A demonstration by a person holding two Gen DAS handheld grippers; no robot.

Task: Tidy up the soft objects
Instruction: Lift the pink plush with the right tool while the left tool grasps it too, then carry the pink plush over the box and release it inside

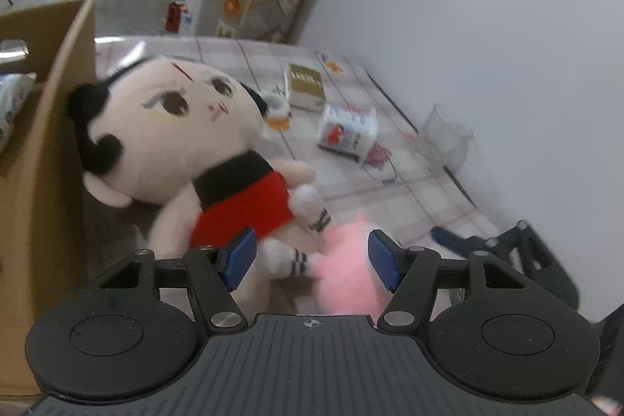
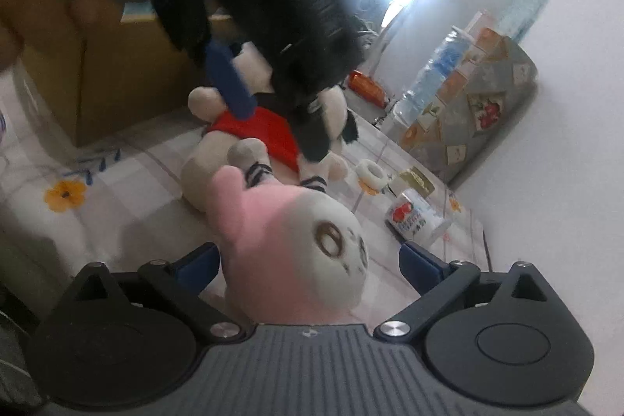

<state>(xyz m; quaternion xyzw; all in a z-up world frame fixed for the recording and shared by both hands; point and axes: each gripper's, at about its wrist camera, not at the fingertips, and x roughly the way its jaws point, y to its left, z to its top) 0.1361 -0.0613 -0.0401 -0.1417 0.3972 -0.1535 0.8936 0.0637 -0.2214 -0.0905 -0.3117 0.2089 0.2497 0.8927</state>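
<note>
Lower centre of each frame: the left gripper and right gripper stand spread, gripping nothing, over a red-shirted cream plush doll and a fluffy pink plush toy beside a brown cardboard box.

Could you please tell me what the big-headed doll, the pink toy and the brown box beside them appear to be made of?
Big-headed doll: soft plush fabric, matte and fuzzy at its outline, probably stuffed; its face looks stitched or printed.
Pink toy: fluffier plush with a longer nap; its edges look woolly.
Brown box: apparently cardboard, with a plain matte brown face and a thin, straight-cut wall edge.
</note>
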